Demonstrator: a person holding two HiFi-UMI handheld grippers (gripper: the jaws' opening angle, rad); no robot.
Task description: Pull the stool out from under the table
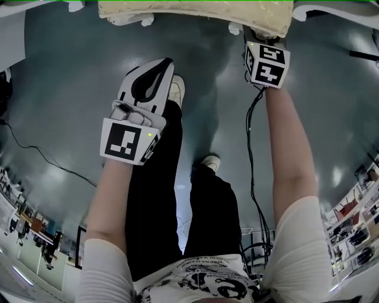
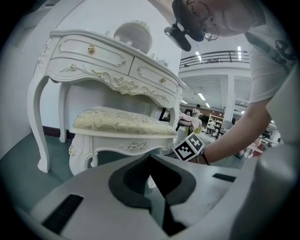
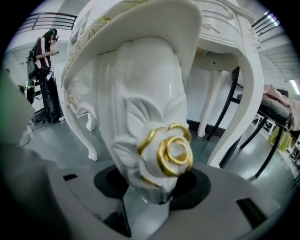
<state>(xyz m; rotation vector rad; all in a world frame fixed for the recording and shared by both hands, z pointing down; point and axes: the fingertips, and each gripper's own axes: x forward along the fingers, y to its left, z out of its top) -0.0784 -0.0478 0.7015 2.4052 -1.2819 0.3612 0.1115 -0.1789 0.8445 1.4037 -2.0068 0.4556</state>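
Right claw (image 3: 152, 185) on gold-rose stool leg (image 3: 149, 108)

White short-sleeved T-shirt with black print (image 1: 201, 283), black trousers (image 1: 155, 195), pale shoes (image 1: 176, 90).
The pale grey moulded left gripper (image 1: 163, 65) and right gripper (image 3: 154, 185) have black jaw linings; each carries a white cube with black square markers (image 1: 267, 64), and a thin black cable (image 1: 253, 177) trails from the right one.

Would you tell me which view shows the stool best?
The left gripper view: the stool shows cushion, apron and legs. The head view catches only its cushion edge; the right gripper view, one carved leg.
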